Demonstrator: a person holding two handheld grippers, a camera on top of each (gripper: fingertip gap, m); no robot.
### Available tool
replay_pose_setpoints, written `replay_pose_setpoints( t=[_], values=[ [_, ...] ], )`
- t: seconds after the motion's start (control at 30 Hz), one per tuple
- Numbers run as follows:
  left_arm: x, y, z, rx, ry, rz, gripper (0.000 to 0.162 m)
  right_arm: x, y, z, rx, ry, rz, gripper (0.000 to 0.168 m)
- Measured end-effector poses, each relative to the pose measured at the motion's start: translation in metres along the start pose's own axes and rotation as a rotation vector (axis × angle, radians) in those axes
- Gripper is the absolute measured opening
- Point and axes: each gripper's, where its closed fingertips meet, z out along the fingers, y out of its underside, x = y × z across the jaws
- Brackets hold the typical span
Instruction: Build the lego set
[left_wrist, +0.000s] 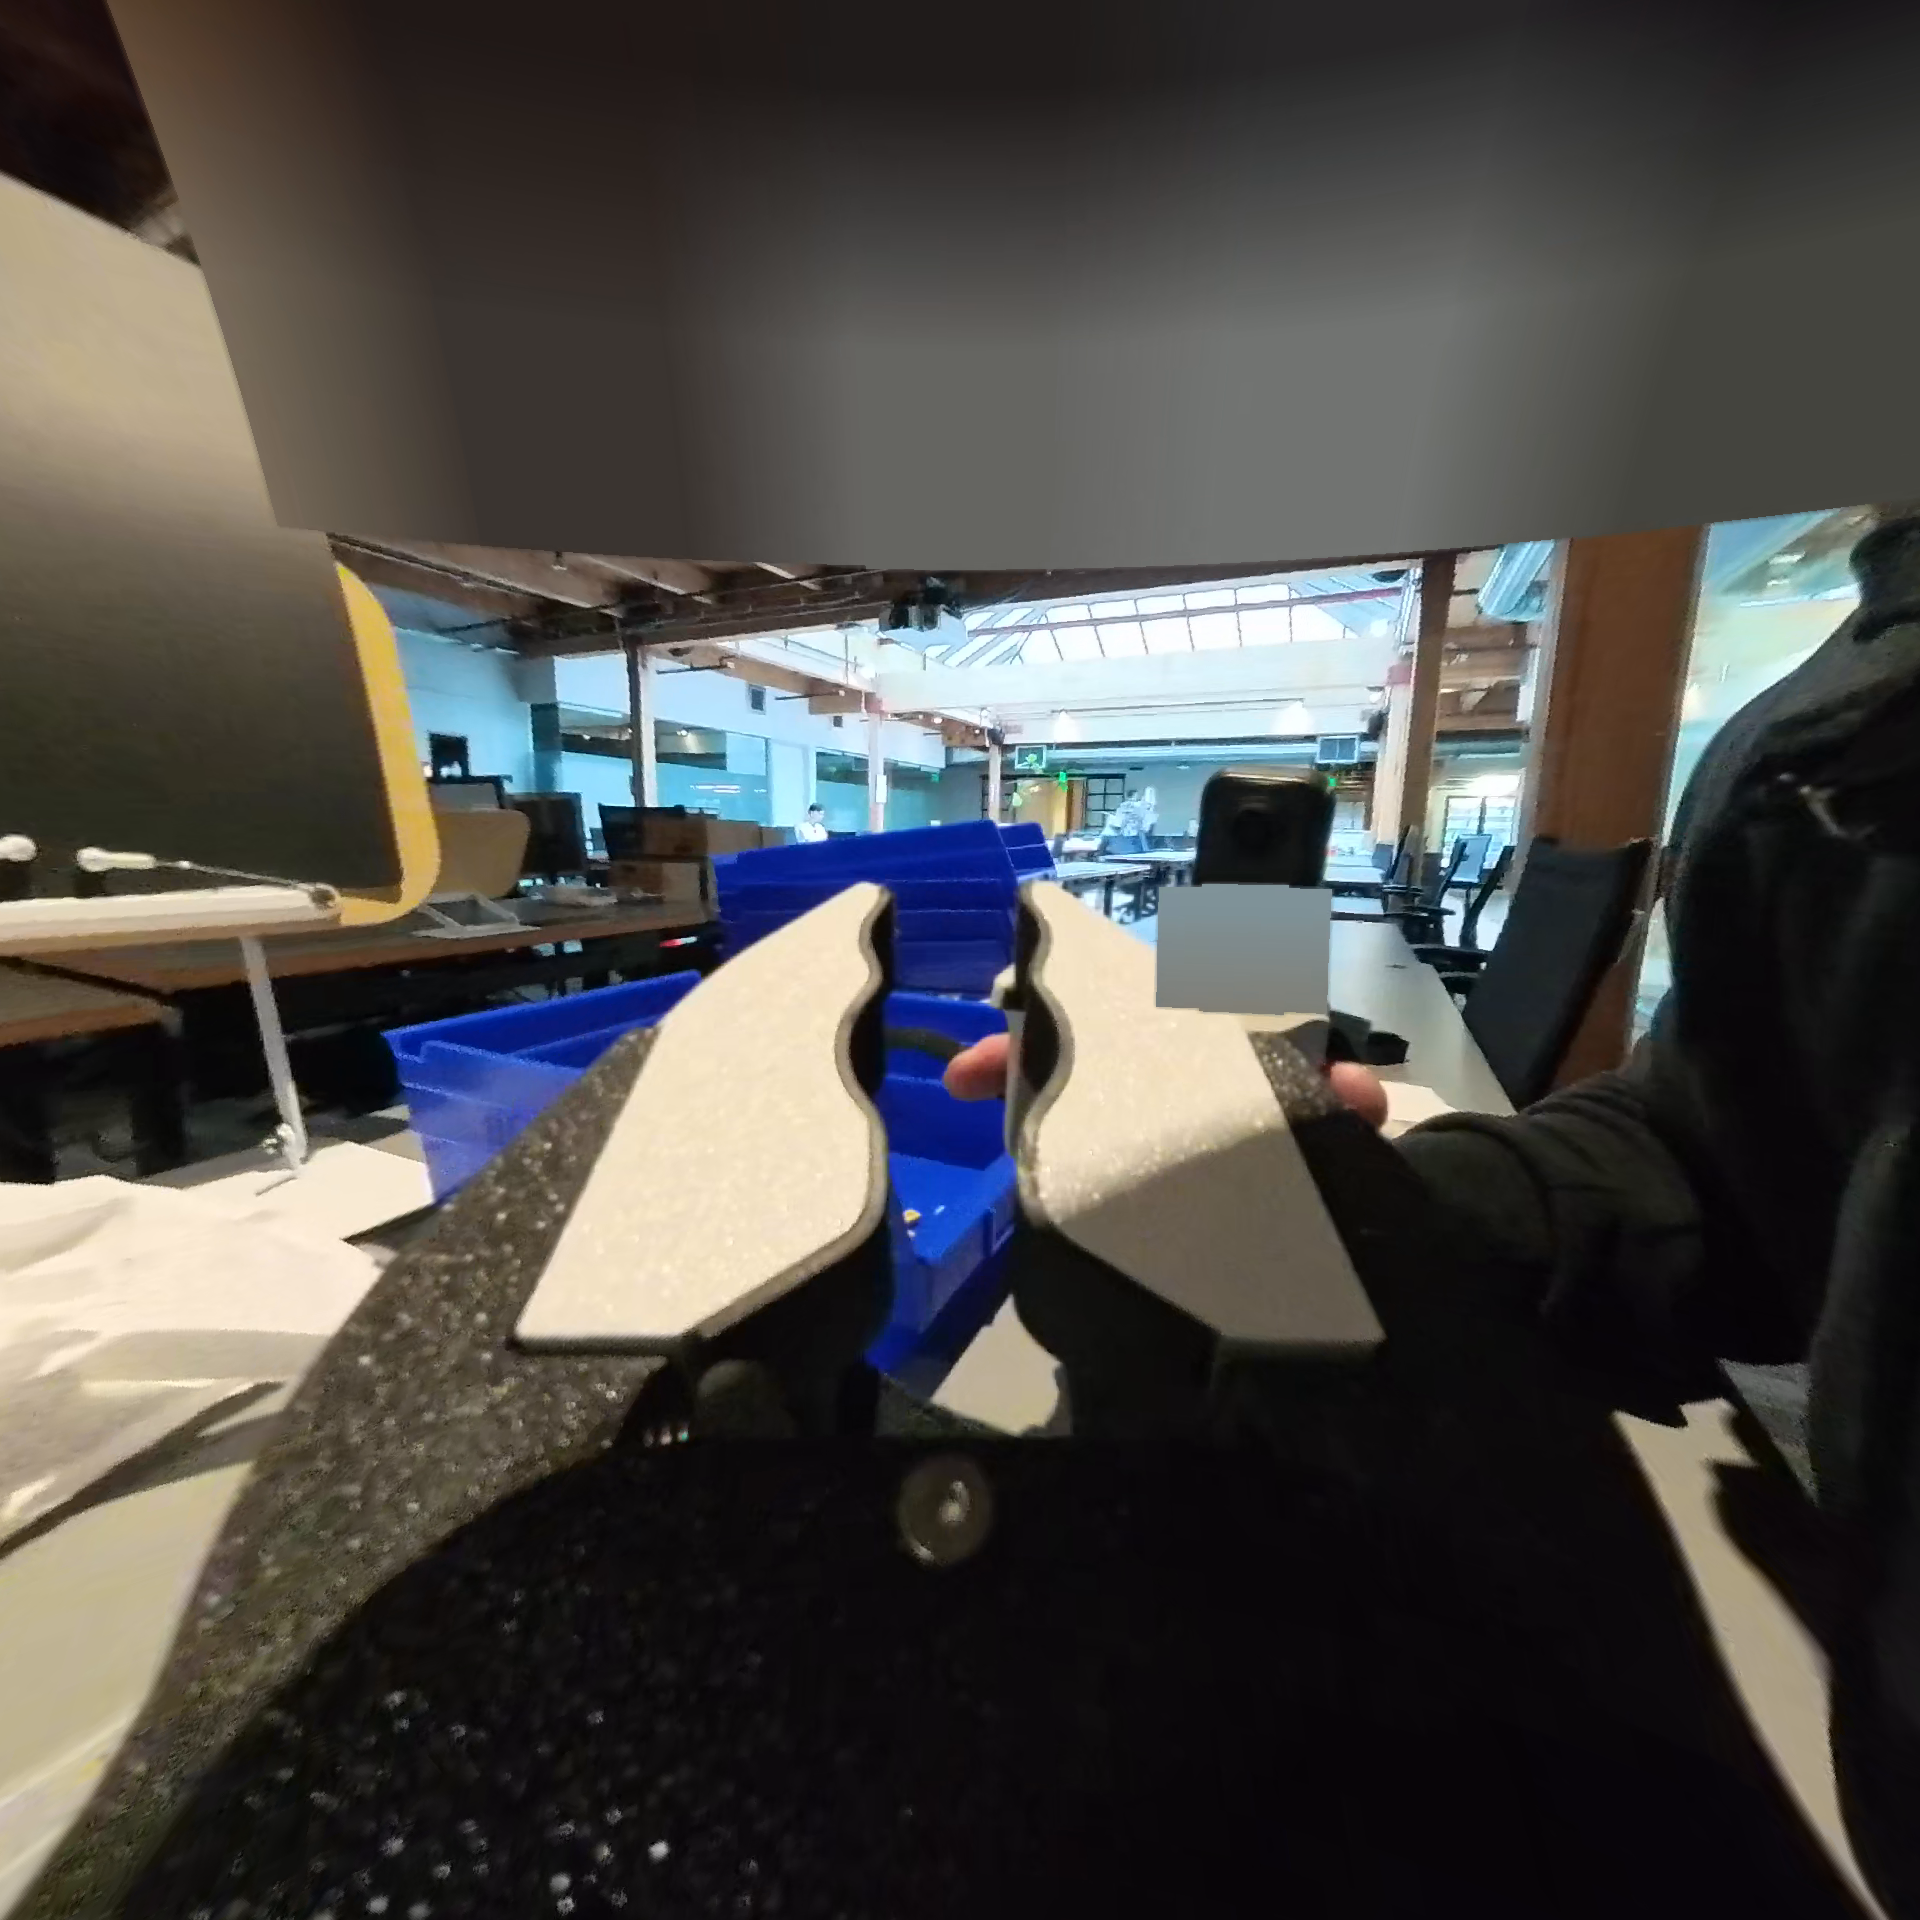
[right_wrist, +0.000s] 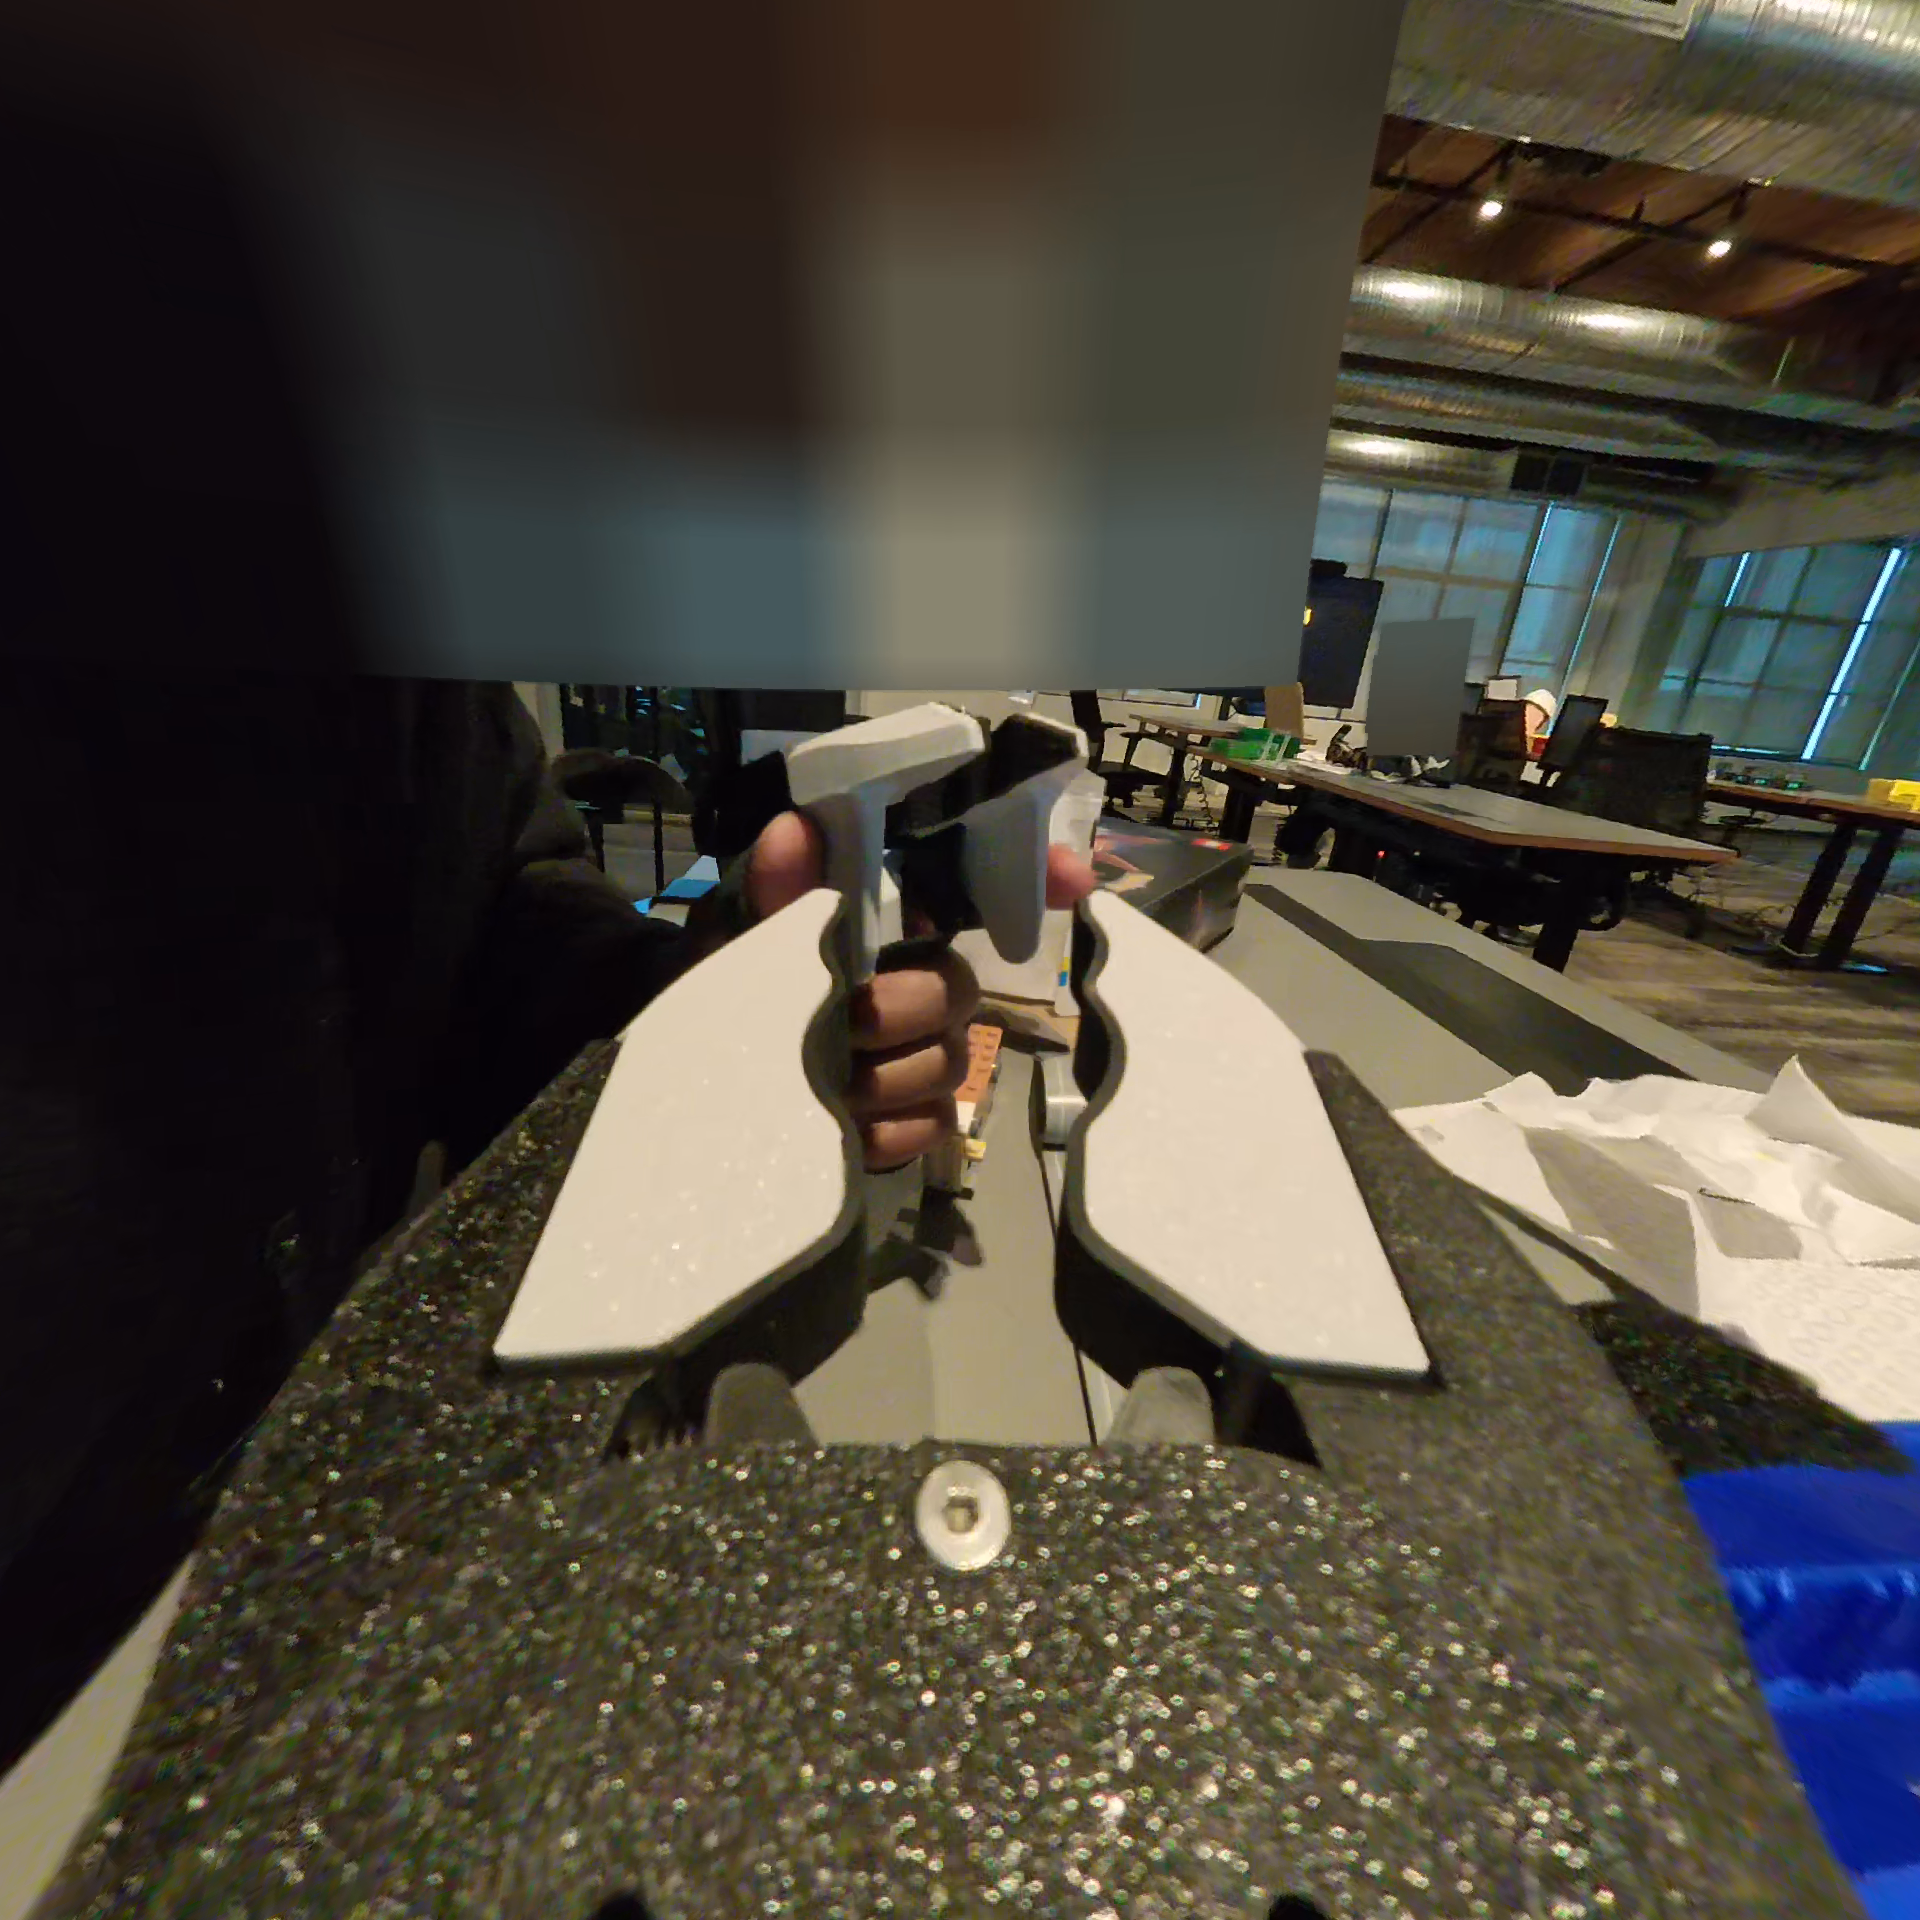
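Both grippers are held up above the grey table (right_wrist: 1351, 997), facing each other. My left gripper (left_wrist: 956, 925) has its jaws a narrow gap apart with nothing between them. Beyond it, a hand (left_wrist: 1351, 1091) holds the right gripper with its black camera (left_wrist: 1262, 826). My right gripper (right_wrist: 961, 914) is open wider and empty. Between its fingers I see the left gripper's grey fingers (right_wrist: 862, 769) and the hand (right_wrist: 914, 1060) gripping its handle. A few small lego pieces (right_wrist: 971, 1138) lie on the table below. A dark lego box (right_wrist: 1174, 883) lies behind them.
Blue bins (left_wrist: 935, 1247) stand stacked on the table ahead of the left gripper, one holding a small yellow piece (left_wrist: 912, 1214). White crumpled bags and paper (right_wrist: 1662, 1195) lie beside the bins (right_wrist: 1818, 1662). A person's dark sleeve (left_wrist: 1662, 1195) fills the right. Office desks and chairs stand behind. The gap from one gripper's tips to the other's is roughly 5 cm.
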Motion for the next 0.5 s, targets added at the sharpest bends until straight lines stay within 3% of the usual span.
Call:
replay_pose_setpoints(
  t=[0.5],
  values=[
    [-0.005,0.008,0.000,-0.019,-0.008,-0.011,0.021,0.003,0.013,0.000,-0.033,0.020,0.041,0.029]
  ],
)
